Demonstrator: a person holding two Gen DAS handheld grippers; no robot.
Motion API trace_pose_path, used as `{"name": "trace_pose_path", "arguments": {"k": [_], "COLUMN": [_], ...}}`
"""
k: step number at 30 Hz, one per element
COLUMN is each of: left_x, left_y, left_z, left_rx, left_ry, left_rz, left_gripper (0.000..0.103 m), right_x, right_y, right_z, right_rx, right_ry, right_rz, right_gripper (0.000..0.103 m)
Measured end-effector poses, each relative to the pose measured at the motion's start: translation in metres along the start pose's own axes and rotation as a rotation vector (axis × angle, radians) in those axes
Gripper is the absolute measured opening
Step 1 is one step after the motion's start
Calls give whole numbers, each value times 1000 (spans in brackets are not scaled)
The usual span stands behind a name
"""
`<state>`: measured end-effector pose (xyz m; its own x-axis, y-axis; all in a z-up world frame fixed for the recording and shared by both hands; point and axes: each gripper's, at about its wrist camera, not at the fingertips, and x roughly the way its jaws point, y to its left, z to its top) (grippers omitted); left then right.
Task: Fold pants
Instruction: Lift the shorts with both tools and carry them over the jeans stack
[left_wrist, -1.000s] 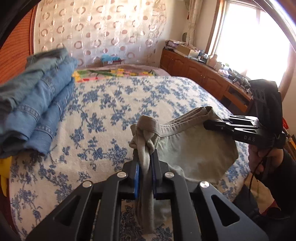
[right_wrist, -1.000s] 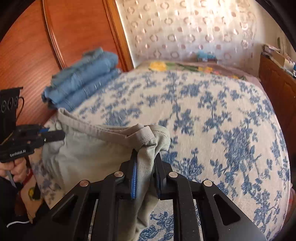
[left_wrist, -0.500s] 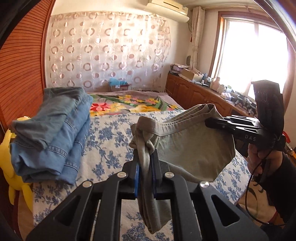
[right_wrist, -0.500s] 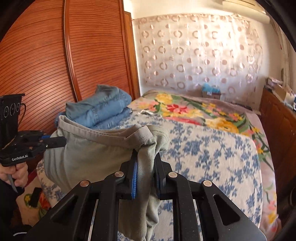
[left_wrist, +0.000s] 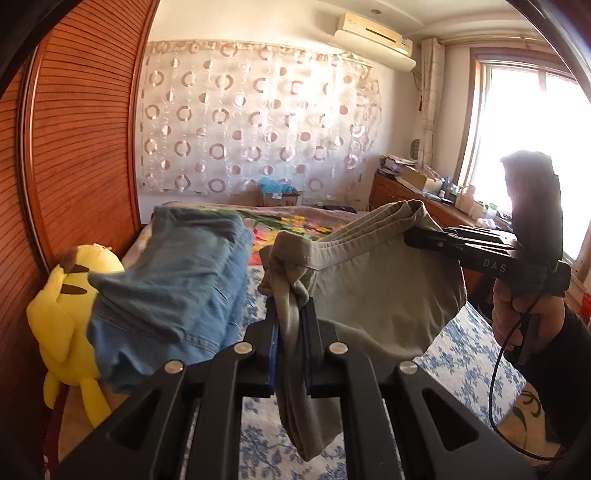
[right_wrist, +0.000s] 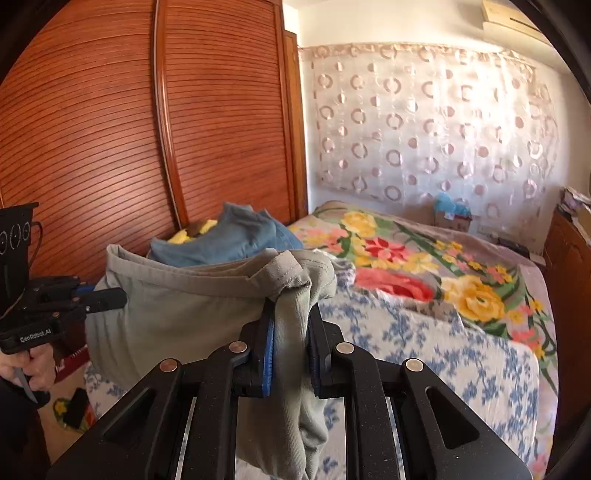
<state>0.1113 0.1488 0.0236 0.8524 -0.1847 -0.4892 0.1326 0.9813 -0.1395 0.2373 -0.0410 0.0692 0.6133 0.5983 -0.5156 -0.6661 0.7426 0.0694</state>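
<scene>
The grey-green pants (left_wrist: 373, 291) hang in the air above the bed, stretched by the waistband between both grippers. My left gripper (left_wrist: 290, 325) is shut on a bunched corner of the waistband. My right gripper (right_wrist: 290, 328) is shut on the other bunched corner; it also shows in the left wrist view (left_wrist: 417, 236), to the right. In the right wrist view the pants (right_wrist: 177, 310) sag to the left, where the left gripper (right_wrist: 110, 299) shows at the far end. The lower part of the pants hangs out of sight.
A stack of folded blue jeans (left_wrist: 173, 280) lies on the bed's left side beside a yellow plush toy (left_wrist: 62, 317). The bed (right_wrist: 424, 347) has a blue floral sheet and a flowered blanket. A wooden wardrobe (right_wrist: 129, 140) stands left, a dresser (left_wrist: 417, 199) by the window.
Both grippers have risen, lifting the pants off the bed into the air. The views now tilt up toward the far wall and curtain. Both grips are unchanged.
</scene>
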Motion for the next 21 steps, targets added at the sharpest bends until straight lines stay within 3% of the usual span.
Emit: {"name": "trace_pose_path", "arguments": {"k": [10,21], "left_x": [10,32], "left_y": [40,86], "left_z": [22,22], "left_rx": [-39,-135], "left_ry": [-39,-38], "left_rz": [120,219], "left_gripper": [6,6], "right_x": [58,160], "right_y": [13,30], "right_z": [60,99], "right_rx": [-85,-176], "right_ry": [18,67], "right_rz": [33,122], "right_gripper": [12,12]}}
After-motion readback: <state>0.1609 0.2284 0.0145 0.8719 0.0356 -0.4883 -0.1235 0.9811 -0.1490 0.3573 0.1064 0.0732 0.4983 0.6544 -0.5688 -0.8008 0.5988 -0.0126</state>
